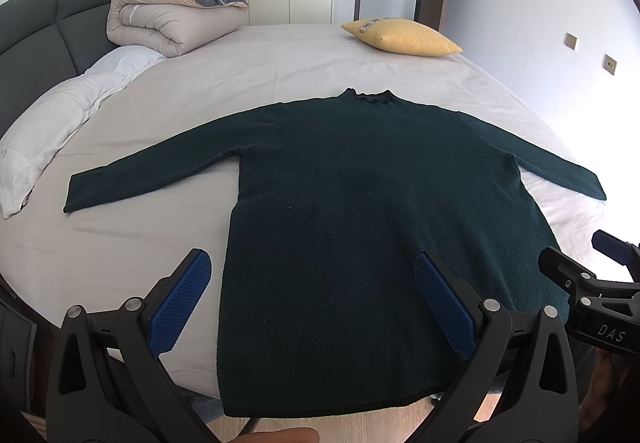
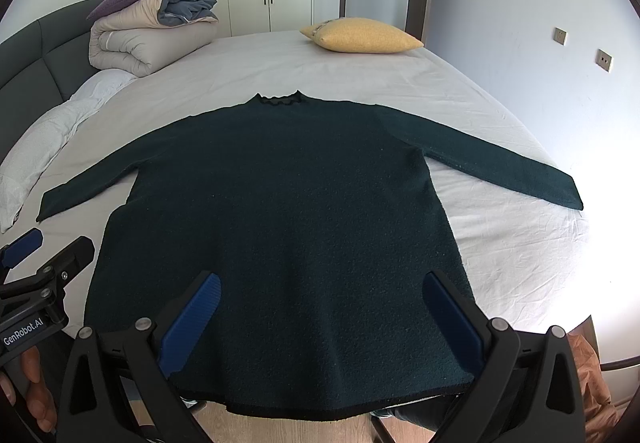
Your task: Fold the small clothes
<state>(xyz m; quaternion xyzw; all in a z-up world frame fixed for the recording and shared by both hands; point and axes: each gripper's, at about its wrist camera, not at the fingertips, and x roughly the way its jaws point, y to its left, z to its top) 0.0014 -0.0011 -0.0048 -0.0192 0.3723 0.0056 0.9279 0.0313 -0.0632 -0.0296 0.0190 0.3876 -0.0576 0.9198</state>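
Observation:
A dark green long-sleeved sweater (image 1: 360,211) (image 2: 288,211) lies flat on the bed, collar away from me, both sleeves spread out, its hem hanging over the near edge. My left gripper (image 1: 312,267) hovers open above the sweater's lower left part, one blue pad (image 1: 180,303) over the sheet and the other over the knit. My right gripper (image 2: 324,283) is open too, above the lower middle of the sweater, nothing between its fingers. Each gripper shows at the edge of the other's view, the right gripper (image 1: 576,263) and the left gripper (image 2: 52,243).
The bed (image 1: 280,63) has a pale sheet. A rolled duvet (image 1: 172,23) with a purple cushion sits at the far left, a yellow pillow (image 1: 404,37) at the far right, a white pillow (image 1: 52,131) on the left. Wooden floor (image 2: 280,427) lies below the hem.

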